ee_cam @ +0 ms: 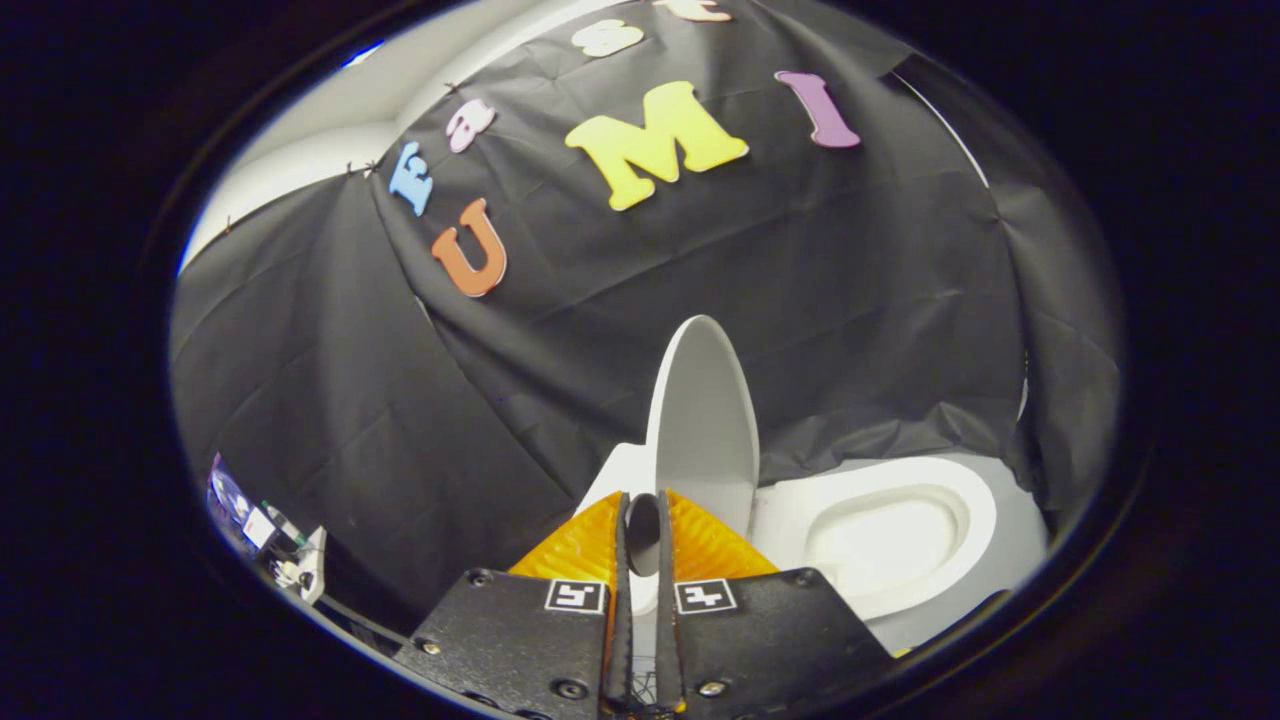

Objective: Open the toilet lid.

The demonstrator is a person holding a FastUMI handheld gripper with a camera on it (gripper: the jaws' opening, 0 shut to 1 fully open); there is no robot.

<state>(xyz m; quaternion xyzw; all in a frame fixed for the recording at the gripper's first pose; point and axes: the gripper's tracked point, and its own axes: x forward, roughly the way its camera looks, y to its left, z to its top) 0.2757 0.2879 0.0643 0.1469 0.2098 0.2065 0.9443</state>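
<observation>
Raised lid (703, 420) just beyond nearly closed fingers (590, 545).

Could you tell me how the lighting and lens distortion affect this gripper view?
Gripper view: fisheye bends the booth wall; glare washes out the toilet bowl; the raised toilet lid stands shaded but sharp; the gripper, fingers nearly closed with a thin gap, is crisp.

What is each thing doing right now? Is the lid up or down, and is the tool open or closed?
Lid: up, standing nearly upright, just ahead of the fingers.
Seat: down, lying flat around the bowl.
Bowl: uncovered.
Tool: fingers nearly shut with a thin gap; whether they pinch the lid's edge cannot be told.
</observation>
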